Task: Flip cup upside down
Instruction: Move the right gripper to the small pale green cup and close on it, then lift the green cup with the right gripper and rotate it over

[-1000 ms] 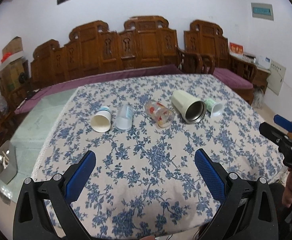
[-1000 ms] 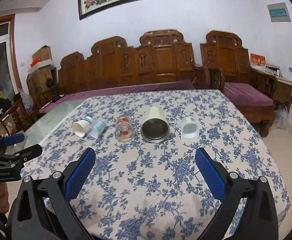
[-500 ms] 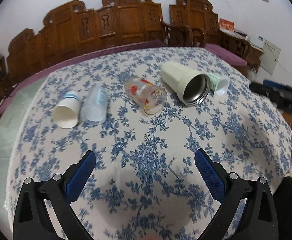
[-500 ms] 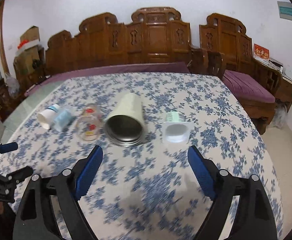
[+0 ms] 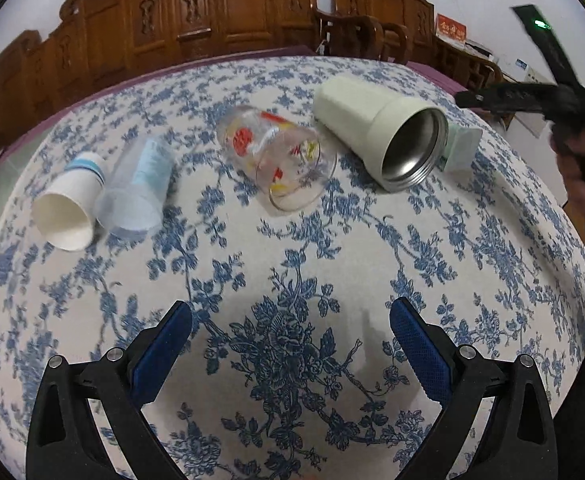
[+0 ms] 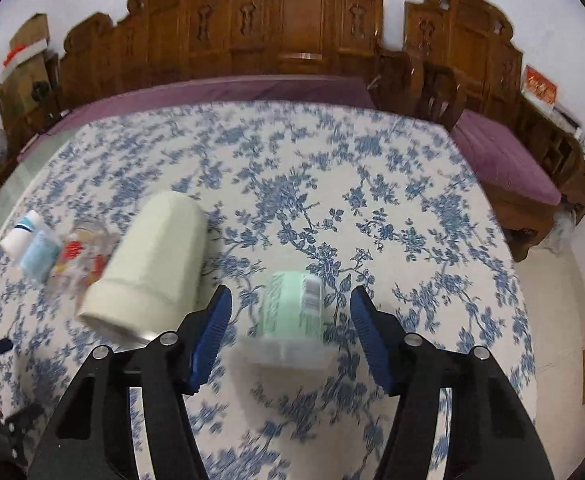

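Several cups lie on their sides in a row on the floral tablecloth (image 5: 292, 264): a white paper cup (image 5: 68, 204), a clear plastic cup (image 5: 140, 196), a printed glass (image 5: 280, 160), a cream steel-lined tumbler (image 5: 380, 128) and a pale green cup (image 6: 296, 320). My right gripper (image 6: 290, 320) is open, its jaws on either side of the green cup without touching it. My left gripper (image 5: 290, 336) is open and empty above the cloth, well short of the glass. The tumbler also shows in the right wrist view (image 6: 152, 272).
Carved wooden benches (image 6: 292, 40) with purple cushions (image 6: 504, 160) stand behind and to the right of the table. The table's right edge (image 6: 524, 320) drops to the floor. The right gripper's body (image 5: 552, 96) shows at the far right of the left wrist view.
Both grippers have moved forward toward the cups. My right gripper has come down over the green cup, which now sits between its open jaws.
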